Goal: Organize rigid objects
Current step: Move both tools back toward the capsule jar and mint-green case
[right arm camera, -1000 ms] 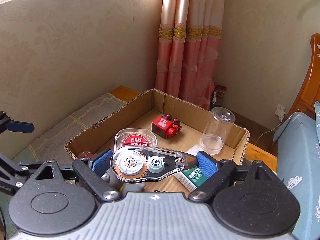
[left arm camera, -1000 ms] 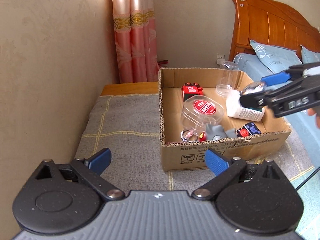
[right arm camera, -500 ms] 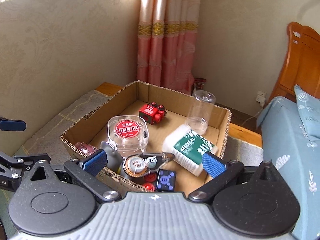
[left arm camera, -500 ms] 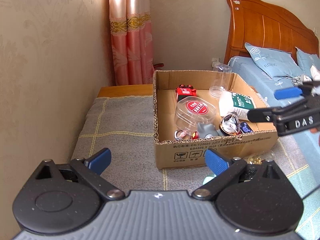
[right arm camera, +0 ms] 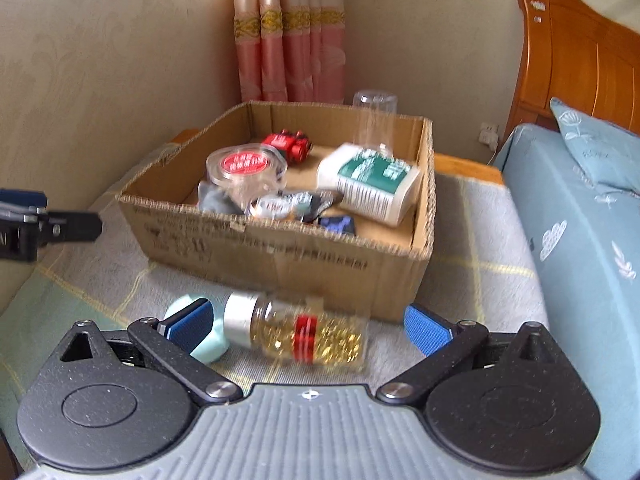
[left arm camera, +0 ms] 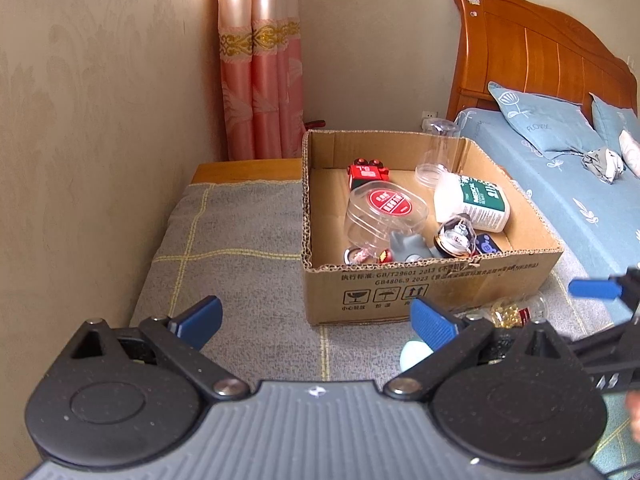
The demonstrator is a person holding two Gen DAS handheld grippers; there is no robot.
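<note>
A cardboard box (left arm camera: 440, 284) (right arm camera: 280, 256) stands on the grey checked blanket. In it lie a red toy (left arm camera: 368, 172), a clear tub with a red lid (left arm camera: 386, 210), a white and green pack (left arm camera: 474, 200), a clear cup (left arm camera: 438, 152) and the clear tape dispenser (left arm camera: 456, 236) (right arm camera: 288, 204). A clear bottle of yellow capsules (right arm camera: 296, 330) (left arm camera: 516, 312) lies on its side in front of the box, beside a pale green object (right arm camera: 212, 344) (left arm camera: 414, 354). My right gripper (right arm camera: 308, 326) is open and empty, just before the bottle. My left gripper (left arm camera: 316, 320) is open and empty over the blanket.
A wall runs along the left and a pink curtain (left arm camera: 260, 64) hangs at the back. A bed with blue sheets (left arm camera: 560, 184) and a wooden headboard (left arm camera: 532, 52) lies to the right. A wooden ledge (left arm camera: 244, 170) edges the blanket at the back.
My right gripper opened and dropped the tape dispenser into the box, then drew back and down to the capsule bottle in front of the box. My left gripper stayed open and drew back slightly.
</note>
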